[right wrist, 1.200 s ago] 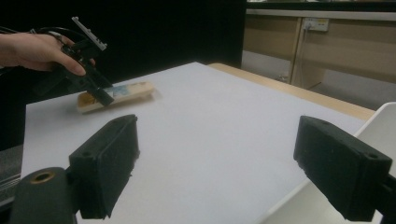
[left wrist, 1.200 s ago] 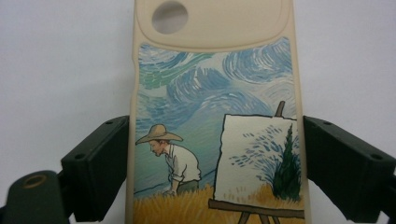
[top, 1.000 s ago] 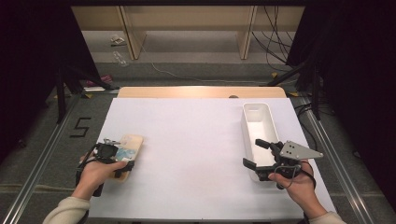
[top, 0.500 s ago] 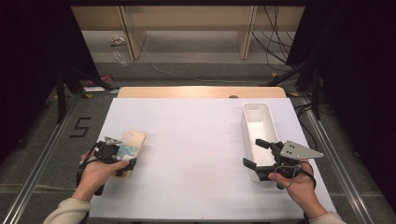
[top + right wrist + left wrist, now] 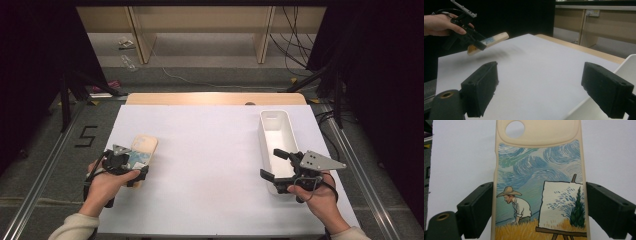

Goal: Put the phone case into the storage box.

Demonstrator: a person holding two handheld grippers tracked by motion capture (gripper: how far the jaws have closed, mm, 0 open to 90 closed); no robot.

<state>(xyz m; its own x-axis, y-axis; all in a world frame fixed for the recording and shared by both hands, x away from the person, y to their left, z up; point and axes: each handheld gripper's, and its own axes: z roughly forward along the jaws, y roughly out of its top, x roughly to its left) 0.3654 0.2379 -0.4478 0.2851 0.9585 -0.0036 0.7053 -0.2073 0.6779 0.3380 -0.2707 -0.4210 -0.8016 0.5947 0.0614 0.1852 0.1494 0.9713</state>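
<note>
A cream phone case point(image 5: 143, 146) printed with a painter at an easel under a swirling blue sky point(image 5: 539, 170) is gripped at its lower end. My left gripper point(image 5: 134, 169) is shut on it, one black jaw pressed on each long edge point(image 5: 539, 212). In the right gripper view the case point(image 5: 490, 41) hangs tilted above the white table, with the left gripper point(image 5: 475, 44) and a hand behind it. My right gripper point(image 5: 270, 163) is open with nothing between its jaws point(image 5: 540, 82), and it is at the near end of a white bin point(image 5: 276, 116).
The long, narrow white bin point(image 5: 625, 62) runs front to back on the right side of the white tabletop point(image 5: 210, 160). A wooden strip point(image 5: 215, 98) edges the table's far side. Beyond it are the floor, cables and dark frame posts.
My left hand has carried the phone case a little farther from the near edge. The right hand has stayed put.
</note>
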